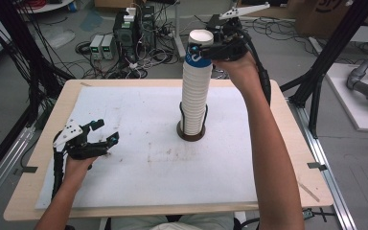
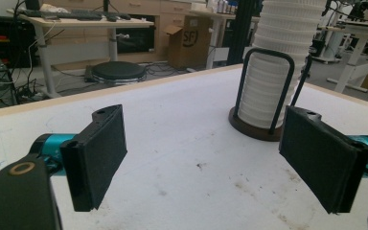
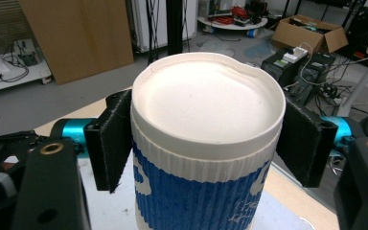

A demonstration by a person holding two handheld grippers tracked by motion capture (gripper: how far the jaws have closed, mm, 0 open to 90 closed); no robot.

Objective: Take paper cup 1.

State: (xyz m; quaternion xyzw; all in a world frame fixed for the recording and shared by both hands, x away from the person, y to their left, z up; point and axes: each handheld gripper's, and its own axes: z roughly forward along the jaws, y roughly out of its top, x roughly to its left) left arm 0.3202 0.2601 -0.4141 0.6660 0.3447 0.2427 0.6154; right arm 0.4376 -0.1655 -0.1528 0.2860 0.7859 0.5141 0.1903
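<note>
Both right fingers clamp the top cup; left fingers gape empty.

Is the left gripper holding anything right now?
No: the left gripper has its jaws spread wide over the bare white table cover, with nothing between the pads.

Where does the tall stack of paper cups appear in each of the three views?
High view: the cup stack stands centre, slightly right, in a dark holder; the right gripper grips its top cup.
Left gripper view: upper right, behind the holder's black loop.
Right gripper view: the top cup, upside down, at centre between the pads.
Shared landmark: the white table cover.
</note>
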